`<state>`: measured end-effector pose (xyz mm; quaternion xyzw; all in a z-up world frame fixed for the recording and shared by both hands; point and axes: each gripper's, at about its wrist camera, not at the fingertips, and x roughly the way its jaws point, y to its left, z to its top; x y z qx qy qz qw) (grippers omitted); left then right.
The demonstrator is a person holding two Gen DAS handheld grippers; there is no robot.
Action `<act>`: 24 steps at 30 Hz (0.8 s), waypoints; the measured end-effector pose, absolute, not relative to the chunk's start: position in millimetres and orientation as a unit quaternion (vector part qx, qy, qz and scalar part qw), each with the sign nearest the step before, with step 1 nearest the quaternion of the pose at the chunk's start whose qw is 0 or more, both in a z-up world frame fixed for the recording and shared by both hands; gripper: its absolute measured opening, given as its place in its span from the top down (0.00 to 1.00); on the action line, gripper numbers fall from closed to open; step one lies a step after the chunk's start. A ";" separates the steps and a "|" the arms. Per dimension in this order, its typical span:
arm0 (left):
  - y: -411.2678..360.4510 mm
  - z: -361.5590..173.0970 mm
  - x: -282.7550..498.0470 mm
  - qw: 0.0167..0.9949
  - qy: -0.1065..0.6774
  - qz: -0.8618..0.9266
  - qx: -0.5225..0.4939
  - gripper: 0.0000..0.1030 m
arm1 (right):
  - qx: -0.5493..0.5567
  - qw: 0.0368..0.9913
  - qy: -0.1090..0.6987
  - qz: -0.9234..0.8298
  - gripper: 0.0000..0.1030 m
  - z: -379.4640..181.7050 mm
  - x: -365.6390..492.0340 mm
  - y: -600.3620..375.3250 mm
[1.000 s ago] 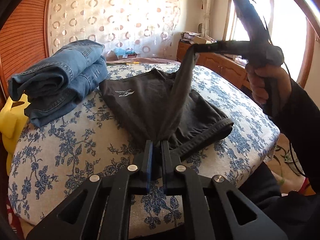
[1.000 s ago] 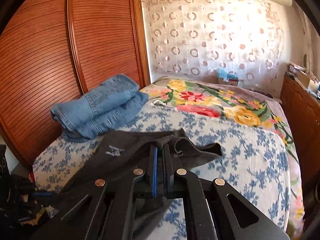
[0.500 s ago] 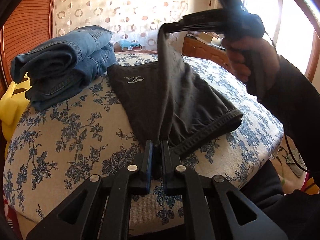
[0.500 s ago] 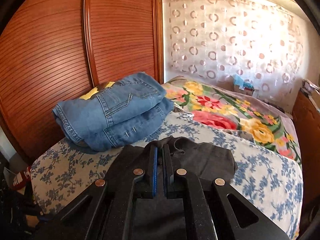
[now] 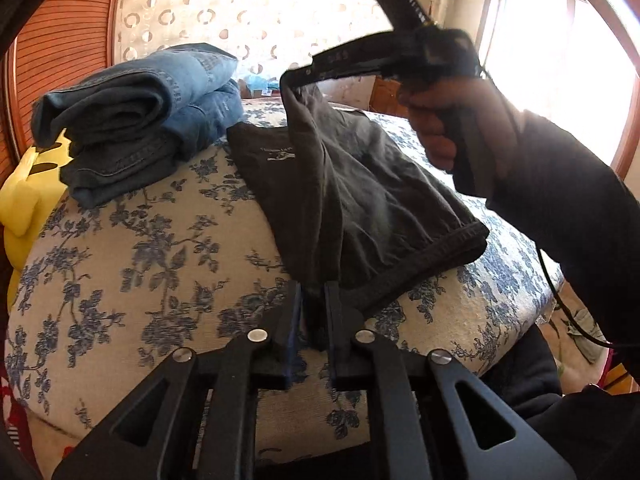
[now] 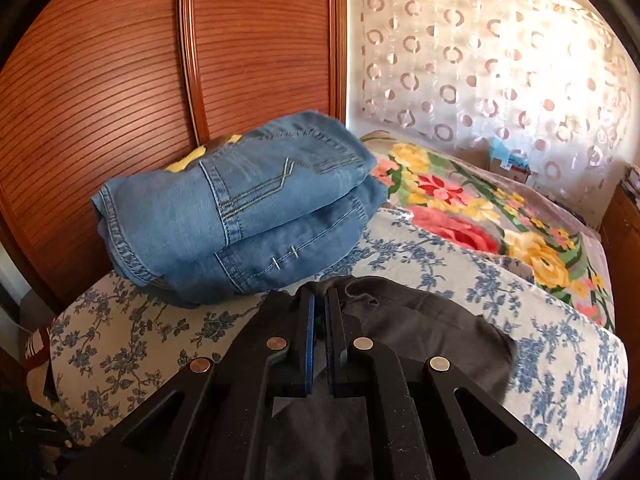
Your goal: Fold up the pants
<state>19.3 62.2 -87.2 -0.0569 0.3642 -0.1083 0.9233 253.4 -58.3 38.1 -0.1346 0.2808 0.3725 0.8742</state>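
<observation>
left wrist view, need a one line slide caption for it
Both hand-held grippers, left and right, pinch dark grey pants over a floral bed, beside folded jeans.

Yellow plush (image 5: 24,196) cut off at left edge; pants (image 6: 420,320) partly hidden behind right tool (image 6: 319,304).

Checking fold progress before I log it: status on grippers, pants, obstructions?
Left gripper shut on dark pants near edge. Right gripper shut on lifted end, above the rest. Folded jeans close beside, not touching.
</observation>
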 end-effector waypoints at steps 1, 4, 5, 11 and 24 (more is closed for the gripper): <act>64.1 -86.3 18.7 0.924 0.364 -0.107 -0.057 0.88 | -0.135 0.872 0.284 0.374 0.96 36.8 256.0 -54.8; 70.0 -84.5 17.0 0.926 0.363 -0.093 -0.054 0.88 | -0.136 0.869 0.290 0.377 0.96 33.2 262.5 -45.3; 71.9 -84.7 17.0 0.926 0.364 -0.090 -0.054 0.88 | -0.138 0.867 0.292 0.378 0.96 31.6 264.1 -42.0; 83.2 -88.6 17.1 0.924 0.371 -0.069 -0.057 0.75 | -0.144 0.858 0.307 0.386 0.96 25.8 272.5 -26.1; 83.0 -87.2 28.2 0.928 0.364 -0.061 -0.058 0.47 | -0.118 0.872 0.292 0.375 0.69 43.8 242.9 -82.1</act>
